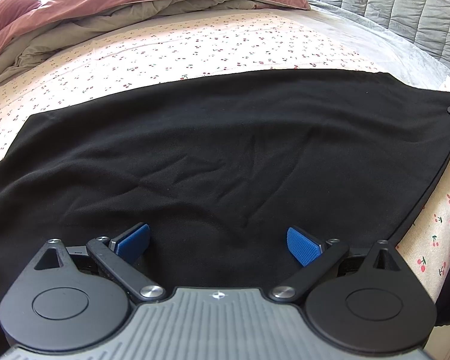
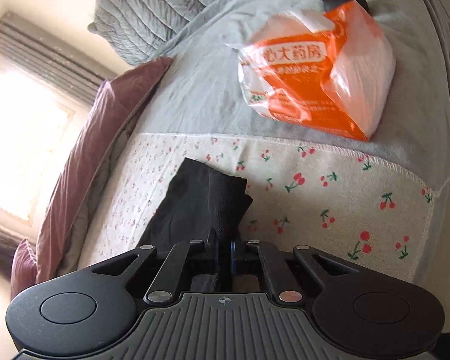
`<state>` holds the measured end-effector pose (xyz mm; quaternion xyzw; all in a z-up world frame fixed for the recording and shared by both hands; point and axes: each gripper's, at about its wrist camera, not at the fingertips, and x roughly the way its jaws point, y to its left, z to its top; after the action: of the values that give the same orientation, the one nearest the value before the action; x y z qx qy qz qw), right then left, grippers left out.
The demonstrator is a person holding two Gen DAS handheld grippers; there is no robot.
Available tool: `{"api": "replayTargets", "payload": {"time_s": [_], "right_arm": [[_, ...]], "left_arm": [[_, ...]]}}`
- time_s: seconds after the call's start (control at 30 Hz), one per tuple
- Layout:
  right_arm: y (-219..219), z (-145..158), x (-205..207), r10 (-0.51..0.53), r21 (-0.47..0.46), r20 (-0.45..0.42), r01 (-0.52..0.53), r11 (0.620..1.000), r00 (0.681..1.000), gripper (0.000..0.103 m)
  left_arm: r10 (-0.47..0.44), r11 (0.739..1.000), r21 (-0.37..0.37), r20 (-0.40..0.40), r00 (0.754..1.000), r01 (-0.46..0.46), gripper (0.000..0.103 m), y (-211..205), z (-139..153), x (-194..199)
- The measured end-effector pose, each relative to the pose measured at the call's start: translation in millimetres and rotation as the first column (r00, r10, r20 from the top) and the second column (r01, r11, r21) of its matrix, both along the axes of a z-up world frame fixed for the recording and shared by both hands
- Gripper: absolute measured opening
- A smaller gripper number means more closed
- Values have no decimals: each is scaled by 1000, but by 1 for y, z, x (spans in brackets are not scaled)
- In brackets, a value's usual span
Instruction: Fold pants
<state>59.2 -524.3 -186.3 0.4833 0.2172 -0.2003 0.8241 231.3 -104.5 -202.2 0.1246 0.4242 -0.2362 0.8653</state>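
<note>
The black pants [image 1: 225, 150] lie spread across the bed [image 1: 171, 51], on a cream sheet printed with small red cherries. In the left wrist view the cloth fills the middle of the picture, mostly flat with a few shallow creases, its far edge running straight across the sheet. The left gripper [image 1: 219, 244] hangs over the near part of the pants with its blue-padded fingers [image 1: 303, 246] spread wide apart and nothing between them.

In the right wrist view the right gripper [image 2: 225, 255] has its fingers pressed together on a bunched fold of the pants [image 2: 204, 201], which rises from between them and trails off onto the cherry sheet. Beyond it, an orange and white plastic bag [image 2: 315, 78] sits on a grey blanket [image 2: 201, 90]. A pink duvet [image 1: 75, 6] is heaped along the far side of the bed
</note>
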Motion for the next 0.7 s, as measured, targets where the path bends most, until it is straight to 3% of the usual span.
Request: {"api": "replayTargets", "payload": {"time_s": [0.07, 0.13, 0.2, 0.37, 0.47, 0.53, 0.57, 0.63, 0.7], "right_arm": [[12, 10, 9, 18, -106, -55, -23, 994, 998, 4], [13, 2, 19, -7, -98, -139, -7, 995, 990, 4], [13, -1, 24, -35, -92, -169, 19, 996, 985, 4], [43, 38, 29, -19, -251, -74, 0, 968, 997, 4], [71, 60, 38, 2, -380, -63, -26, 925, 998, 4], [106, 75, 50, 50, -550, -84, -88, 830, 995, 5], [129, 81, 55, 78, -647, -94, -120, 753, 993, 5], [183, 87, 63, 179, -804, -128, -207, 557, 976, 5], [243, 82, 66, 320, -884, -201, -313, 349, 926, 5]], "left_arm": [[-1, 1000, 3, 3, 1000, 1, 94, -1, 0, 0], [1, 1000, 3, 2, 1000, -1, 95, -2, -1, 1], [3, 1000, 0, -3, 1000, -3, 96, -2, 0, 2], [29, 999, -14, 2, 1000, -29, 95, 2, 4, 4], [88, 995, -40, 52, 995, -86, 95, 13, 13, 6], [139, 987, -84, 56, 989, -134, 95, 25, 21, 11], [170, 979, -116, 40, 985, -165, 95, 35, 24, 16], [222, 960, -170, -9, 975, -221, 95, 51, 27, 25], [267, 937, -217, -62, 962, -274, 95, 66, 26, 32]]}}
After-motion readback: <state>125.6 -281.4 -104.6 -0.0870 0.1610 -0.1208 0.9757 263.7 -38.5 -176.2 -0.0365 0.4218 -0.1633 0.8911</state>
